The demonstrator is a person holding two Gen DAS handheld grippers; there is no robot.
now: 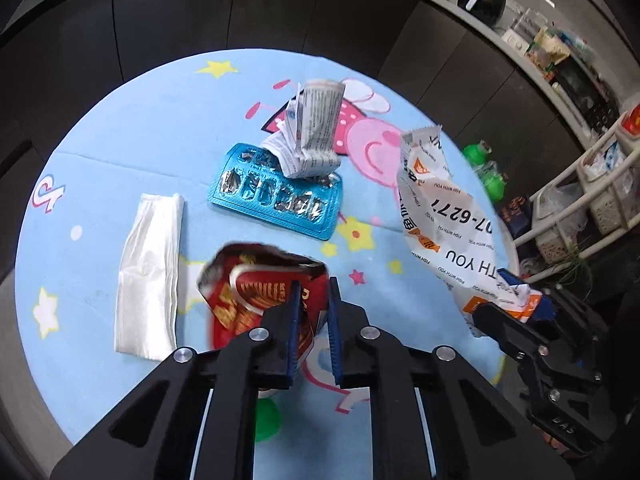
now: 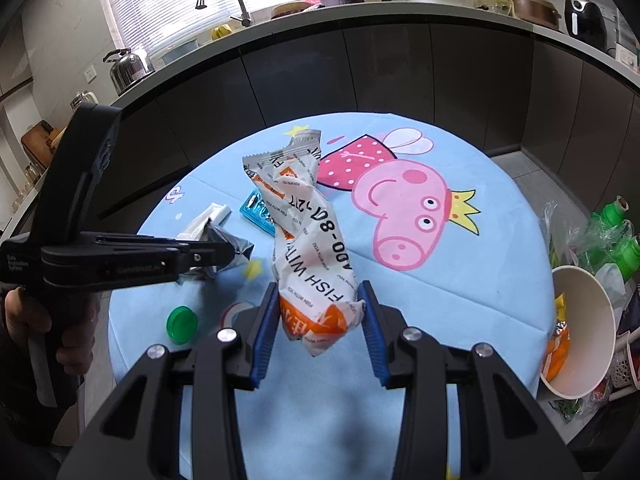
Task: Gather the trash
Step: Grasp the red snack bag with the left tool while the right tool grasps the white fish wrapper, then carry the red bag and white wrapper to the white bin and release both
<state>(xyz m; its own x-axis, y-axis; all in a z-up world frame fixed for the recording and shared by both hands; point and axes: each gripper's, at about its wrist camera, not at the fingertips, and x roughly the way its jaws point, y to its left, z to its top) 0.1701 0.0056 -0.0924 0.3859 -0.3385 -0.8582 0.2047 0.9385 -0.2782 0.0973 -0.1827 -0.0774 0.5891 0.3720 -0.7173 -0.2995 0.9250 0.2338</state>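
My left gripper (image 1: 313, 286) is shut on a crumpled red snack wrapper (image 1: 256, 292) and holds it just above the round blue table (image 1: 120, 140). My right gripper (image 2: 320, 300) is shut on a white and orange "FISH WITH YOU" bag (image 2: 308, 236), lifted above the table; the bag also shows in the left wrist view (image 1: 444, 216). On the table lie a blue blister pack (image 1: 276, 196), a crumpled printed leaflet (image 1: 312, 128), a folded white tissue (image 1: 148, 268) and a green bottle cap (image 2: 182, 324).
A white paper tub (image 2: 580, 328) with trash in it stands off the table's right edge, beside green bottles (image 2: 616, 236) in plastic. Dark kitchen cabinets (image 2: 360, 72) curve behind the table. A white rack (image 1: 592, 184) stands at the right.
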